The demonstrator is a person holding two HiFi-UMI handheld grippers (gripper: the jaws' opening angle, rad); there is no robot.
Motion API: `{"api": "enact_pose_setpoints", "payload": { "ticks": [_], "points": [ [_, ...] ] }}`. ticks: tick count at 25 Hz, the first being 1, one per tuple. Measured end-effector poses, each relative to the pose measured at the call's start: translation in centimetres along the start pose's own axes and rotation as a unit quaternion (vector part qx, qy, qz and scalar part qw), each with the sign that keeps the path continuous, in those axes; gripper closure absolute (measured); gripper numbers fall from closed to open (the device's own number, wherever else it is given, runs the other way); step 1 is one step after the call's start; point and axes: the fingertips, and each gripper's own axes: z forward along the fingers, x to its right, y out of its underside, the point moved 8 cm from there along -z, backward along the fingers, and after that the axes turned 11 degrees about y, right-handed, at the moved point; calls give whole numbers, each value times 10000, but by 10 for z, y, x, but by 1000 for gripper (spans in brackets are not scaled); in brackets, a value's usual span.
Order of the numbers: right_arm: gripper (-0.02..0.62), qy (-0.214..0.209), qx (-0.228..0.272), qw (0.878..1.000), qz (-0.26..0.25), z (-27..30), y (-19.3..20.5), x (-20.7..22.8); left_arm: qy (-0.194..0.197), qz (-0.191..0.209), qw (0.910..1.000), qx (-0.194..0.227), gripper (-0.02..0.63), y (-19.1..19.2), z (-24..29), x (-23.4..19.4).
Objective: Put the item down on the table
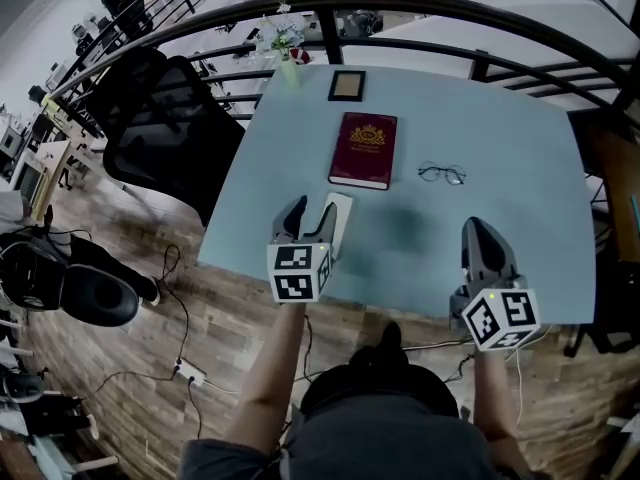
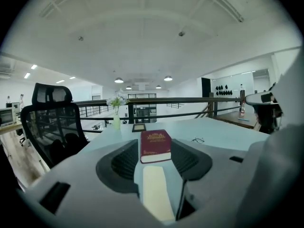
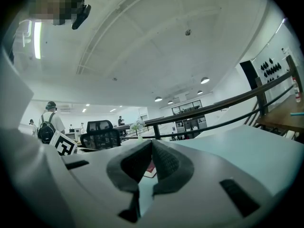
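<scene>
A flat cream-coloured item (image 1: 339,220) (image 2: 157,192) lies on the pale blue table (image 1: 500,138), near its front edge. My left gripper (image 1: 306,220) (image 2: 155,151) hovers low over it with the jaws apart. The item sits in the gap between them, and neither pad presses on it. My right gripper (image 1: 483,240) (image 3: 151,145) is over the table's front right part, its fingertips meeting with nothing between them.
A dark red book (image 1: 364,149) (image 2: 155,145) lies just beyond the item, and a pair of glasses (image 1: 441,174) lies to its right. A small framed picture (image 1: 347,85) and a vase of flowers (image 1: 285,53) stand at the far edge. A black office chair (image 1: 160,118) stands left of the table, and a railing runs behind.
</scene>
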Motion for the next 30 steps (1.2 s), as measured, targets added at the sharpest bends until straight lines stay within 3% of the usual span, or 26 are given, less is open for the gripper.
{"api": "enact_pose_setpoints", "payload": {
  "ticks": [7,17,30],
  "points": [
    [594,-36,70,10000,-41,2,-3,-3,-25,3,9987,509,478,-19,-26,6],
    [594,-99,115,9999,-44,-1,-5,-6,-94,-7,9960,889,590,-30,-48,12],
    [594,-146,72,9996,-236,-1,-4,-9,-111,-13,9941,1080,600,-36,-61,16]
  ]
}}
